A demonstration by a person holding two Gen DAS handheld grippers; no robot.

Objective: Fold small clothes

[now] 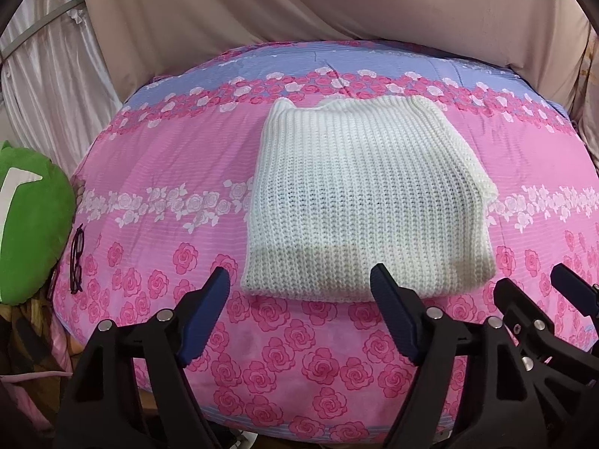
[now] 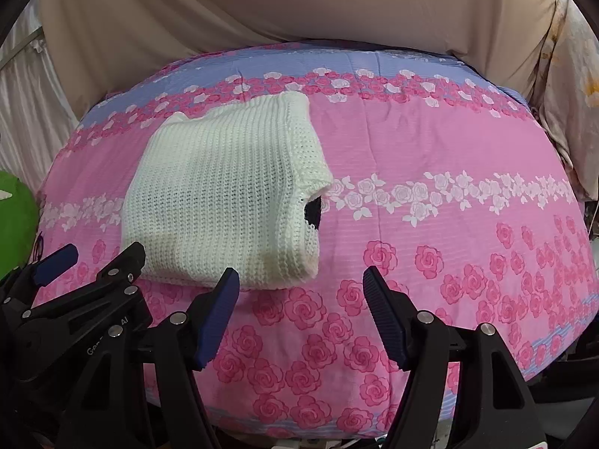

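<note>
Beige draped cloth [image 1: 299, 7] is hanging across the top of both frames, and below it a pink bedspread printed with roses and a lilac band [image 1: 168, 157] is filling the middle of each view. On it a white ribbed knit garment, folded into a thick rectangle [image 1: 359, 202], is lying flat; in the left wrist view it is sitting at the centre and slightly right, while in the right wrist view it is sitting left of centre [image 2: 224, 194], with a small black patch [image 2: 313, 214] peeking out at its right edge. I am holding my left gripper [image 1: 299, 292] released, its blue-padded fingers spread wide at the bottom of the frame, the near hem of the knit showing between them without either pad touching it. I am holding my right gripper [image 2: 301, 292] spread open as well, gripping nothing, its left pad sitting just in front of the garment's lower right corner and its right pad hovering over bare bedspread. Each gripper is showing at the lower edge of the other's view. At the far left a green cushion with a white mark [image 1: 30, 220] is resting beside a pair of dark-rimmed glasses [image 1: 76, 262].
</note>
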